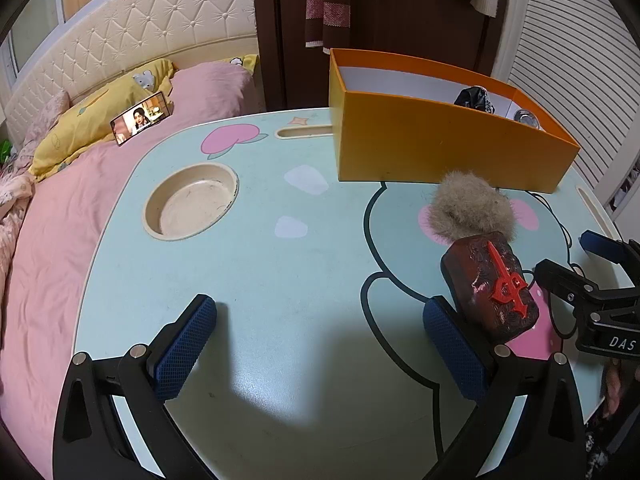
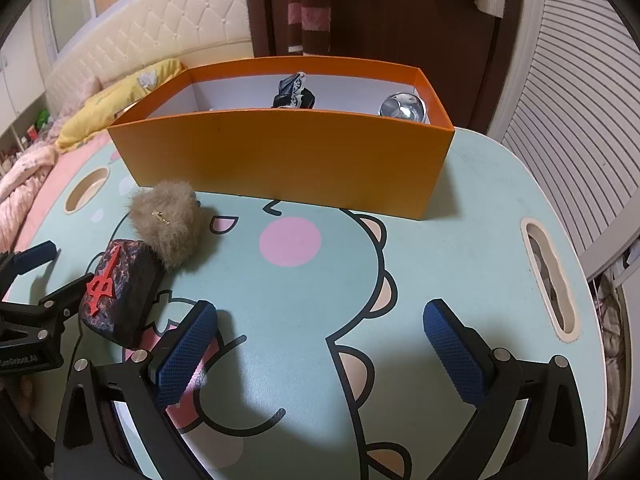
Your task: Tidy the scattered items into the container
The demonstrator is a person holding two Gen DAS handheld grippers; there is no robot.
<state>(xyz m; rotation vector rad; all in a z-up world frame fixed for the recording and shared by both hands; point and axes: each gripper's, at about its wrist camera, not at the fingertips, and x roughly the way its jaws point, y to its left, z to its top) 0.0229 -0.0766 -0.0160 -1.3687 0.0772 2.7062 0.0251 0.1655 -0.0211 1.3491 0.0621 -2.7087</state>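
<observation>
Two loose things remain on the pale blue cartoon-printed table (image 2: 460, 240), in front of the orange box (image 2: 288, 160): a fluffy tan pom-pom (image 2: 168, 224) and, touching it on the near side, a dark rounded case (image 2: 120, 292) with a swirled red-and-black surface and a raised red emblem. The pom-pom looks very light and soft, so it should squash under the pads; a pinch across its middle seems safest, though a small metal clip on top could snag. The case looks stiff and somewhat glossy, probably heavier and a bit slippery, so its two long flat sides offer the surest hold. The box is smooth, thin-walled card, white inside, and already holds a dark lacy bundle (image 2: 294, 94) and a shiny metal ball (image 2: 402, 108). The left gripper (image 1: 320, 344) stands fully spread and empty, its right pad just beside the case. The right gripper (image 2: 322, 356) is likewise wide apart, holding nothing, over bare table.
</observation>
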